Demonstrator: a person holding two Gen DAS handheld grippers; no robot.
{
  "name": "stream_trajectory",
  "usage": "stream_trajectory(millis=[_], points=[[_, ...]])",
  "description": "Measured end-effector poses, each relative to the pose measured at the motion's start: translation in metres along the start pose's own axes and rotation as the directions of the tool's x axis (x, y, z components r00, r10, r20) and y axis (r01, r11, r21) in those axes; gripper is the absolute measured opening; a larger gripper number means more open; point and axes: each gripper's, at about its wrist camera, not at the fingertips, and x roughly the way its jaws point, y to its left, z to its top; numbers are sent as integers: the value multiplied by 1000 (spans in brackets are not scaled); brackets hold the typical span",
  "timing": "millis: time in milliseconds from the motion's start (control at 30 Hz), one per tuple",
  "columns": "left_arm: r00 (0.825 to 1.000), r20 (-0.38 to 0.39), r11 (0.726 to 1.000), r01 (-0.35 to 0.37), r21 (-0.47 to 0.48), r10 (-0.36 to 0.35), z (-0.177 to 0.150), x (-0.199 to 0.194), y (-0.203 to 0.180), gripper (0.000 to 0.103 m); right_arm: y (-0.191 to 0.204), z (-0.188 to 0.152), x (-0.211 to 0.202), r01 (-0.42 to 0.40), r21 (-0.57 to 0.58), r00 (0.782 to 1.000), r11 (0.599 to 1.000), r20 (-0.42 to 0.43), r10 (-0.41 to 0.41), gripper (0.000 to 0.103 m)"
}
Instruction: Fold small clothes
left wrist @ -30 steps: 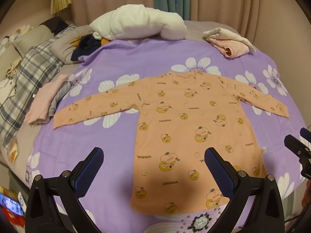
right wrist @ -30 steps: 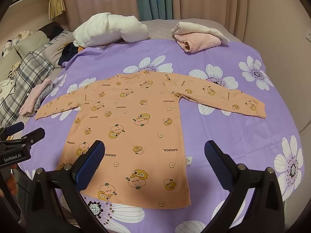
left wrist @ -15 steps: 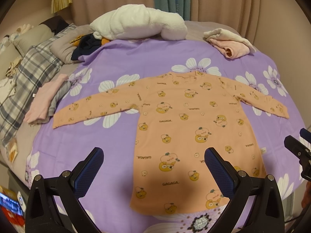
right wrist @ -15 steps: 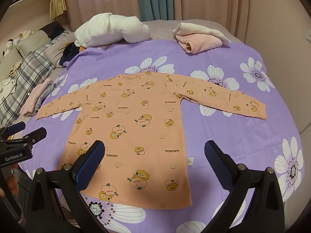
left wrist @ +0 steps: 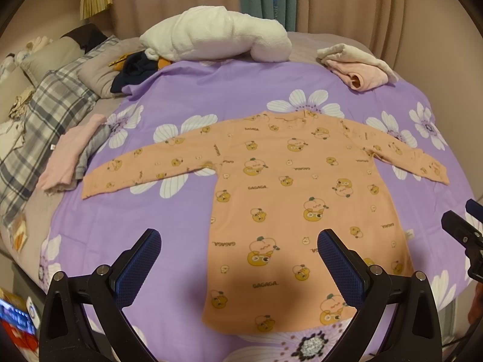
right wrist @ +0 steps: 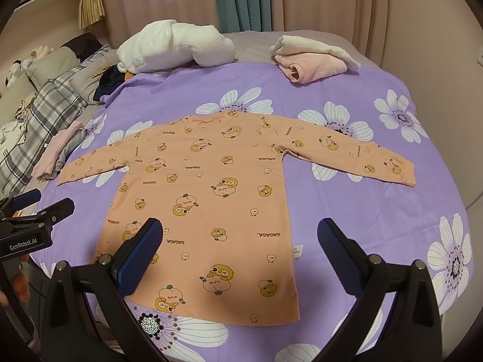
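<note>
Almost nothing has moved since the earlier frames: both cameras have drifted only slightly, and the orange shirt (left wrist: 289, 199) lies just as it did. It is spread flat on the purple flowered sheet (left wrist: 187, 96), neck toward the curtains (right wrist: 241, 0), hem toward the cameras, both sleeves stretched out to the sides.

The left gripper (left wrist: 238, 268) hangs above the near edge of the sheet with its jaws wide apart, holding nothing; its right finger sits over the lower part of the shirt, its left finger over bare sheet. The right gripper (right wrist: 240, 255) is likewise spread wide and empty, hovering over the shirt's hem (its left finger over the cloth, its right finger over the sheet beside it). Neither touches the shirt.

At the far side of the bed lie a white fluffy bundle (left wrist: 217, 33) and a small pile of pink and cream clothes (right wrist: 314, 57). A plaid blanket (left wrist: 45, 111) and a folded pink garment (left wrist: 69, 154) lie off the left sleeve.
</note>
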Motion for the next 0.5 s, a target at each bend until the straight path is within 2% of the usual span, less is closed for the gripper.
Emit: stream_trajectory(millis=[500], points=[[1000,-9,1000,0,4,0,-5,4,-3,102,-1,0,0,-3,5,1000,1000,-15,4,103]])
